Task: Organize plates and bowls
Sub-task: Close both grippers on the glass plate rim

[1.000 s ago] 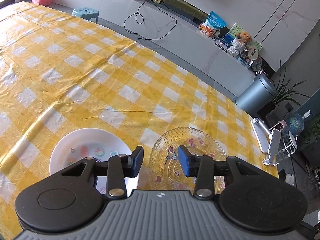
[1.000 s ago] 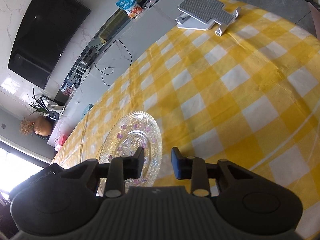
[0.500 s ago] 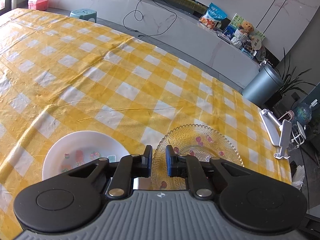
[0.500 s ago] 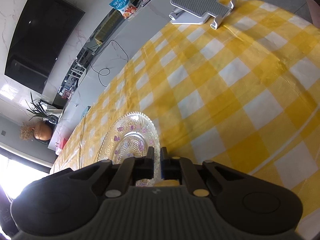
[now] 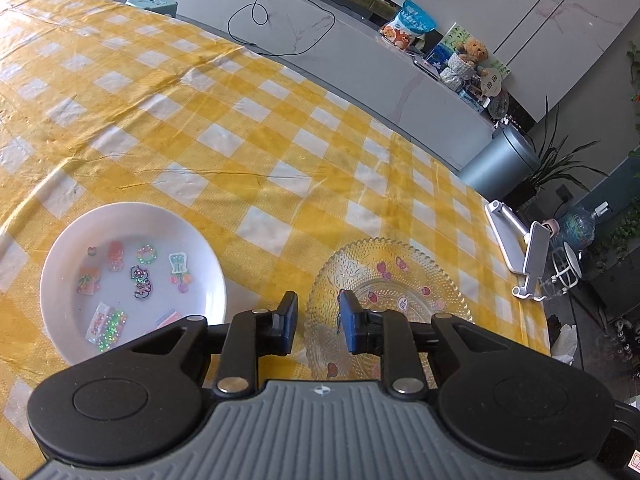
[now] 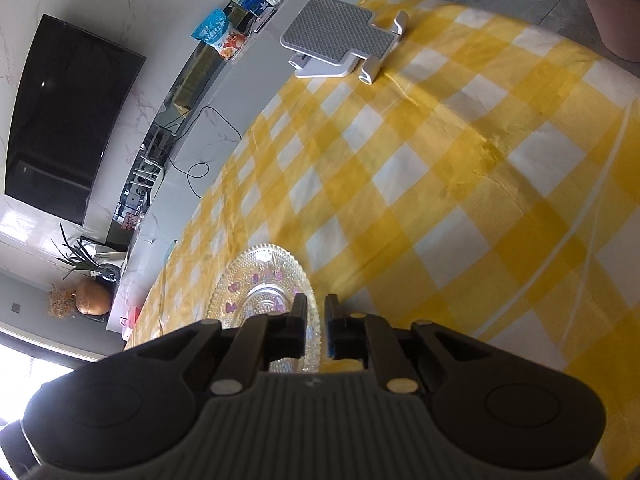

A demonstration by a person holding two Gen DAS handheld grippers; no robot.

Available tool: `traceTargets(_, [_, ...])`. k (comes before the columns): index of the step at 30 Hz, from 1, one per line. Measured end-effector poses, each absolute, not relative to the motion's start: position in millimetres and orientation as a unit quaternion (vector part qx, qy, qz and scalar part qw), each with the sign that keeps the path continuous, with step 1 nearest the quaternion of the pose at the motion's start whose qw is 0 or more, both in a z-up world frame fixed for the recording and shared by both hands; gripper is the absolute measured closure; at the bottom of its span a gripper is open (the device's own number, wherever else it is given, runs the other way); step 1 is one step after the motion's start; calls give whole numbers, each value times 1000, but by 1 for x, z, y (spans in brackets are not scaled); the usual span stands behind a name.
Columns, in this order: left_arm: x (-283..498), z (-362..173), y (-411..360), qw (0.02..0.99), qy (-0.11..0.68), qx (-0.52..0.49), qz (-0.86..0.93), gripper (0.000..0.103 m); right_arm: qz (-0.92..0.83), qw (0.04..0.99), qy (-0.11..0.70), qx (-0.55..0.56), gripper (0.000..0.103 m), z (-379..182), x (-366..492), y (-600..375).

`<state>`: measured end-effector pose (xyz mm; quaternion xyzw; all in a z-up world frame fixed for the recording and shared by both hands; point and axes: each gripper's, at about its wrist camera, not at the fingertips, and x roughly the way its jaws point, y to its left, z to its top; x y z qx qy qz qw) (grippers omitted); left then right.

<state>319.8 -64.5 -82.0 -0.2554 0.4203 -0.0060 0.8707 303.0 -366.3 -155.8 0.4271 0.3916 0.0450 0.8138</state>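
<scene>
Main risk: slip on the glass plate (image 6: 264, 300). Embossed, glossy, thin scalloped rim; right gripper (image 6: 316, 330) bites only the near edge, so the weight hangs off one side. Likely to pivot or slide out on lift, then chip on the table (image 6: 440, 200). Lifting flat, low and slow advised.

Second risk: clash with the left gripper (image 5: 318, 322). Hovers just over the same plate (image 5: 384, 300), near its left rim. Could knock it if the lift goes up or left. Clearing left first advised.

Third: stacking onto the white plate (image 5: 132, 276). Stickers or small charms scattered inside, cannot tell whether loose. Glass on top may rock or trap them. Also a slick tablecloth (image 5: 240, 140): nudging either plate would send it skating, no lip to stop it.

Phone stand (image 6: 340, 40) at the far edge, well apart from both plates. No threat.

Claw state:
- Right: nearly pressed together, narrow slot left, glass rim sitting in that slot. Reads as pinching the rim; pad contact itself partly hidden, so firmness of grip unknown.
- Left: spread moderately, nothing between the pads, no visible contact with either plate.

Locations: glass plate flat on the cloth, right of the white plate, the two apart with a strip of cloth between. White plate flat too, untouched.
</scene>
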Motion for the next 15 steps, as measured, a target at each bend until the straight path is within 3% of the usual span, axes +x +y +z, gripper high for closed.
traceTargets(5, [322,-83,-65,872,415,-260,-4,72,55,818,383,425,80,-154,303,-364])
traceTargets(12, [323,-83,-65,871,417,-261,-9,72,57,827,382,408,83,-152,306,-358])
traceTargets(15, [323,-83,-67,872,418,-255,-11,80,52,829,386,401,91,-152,306,-357])
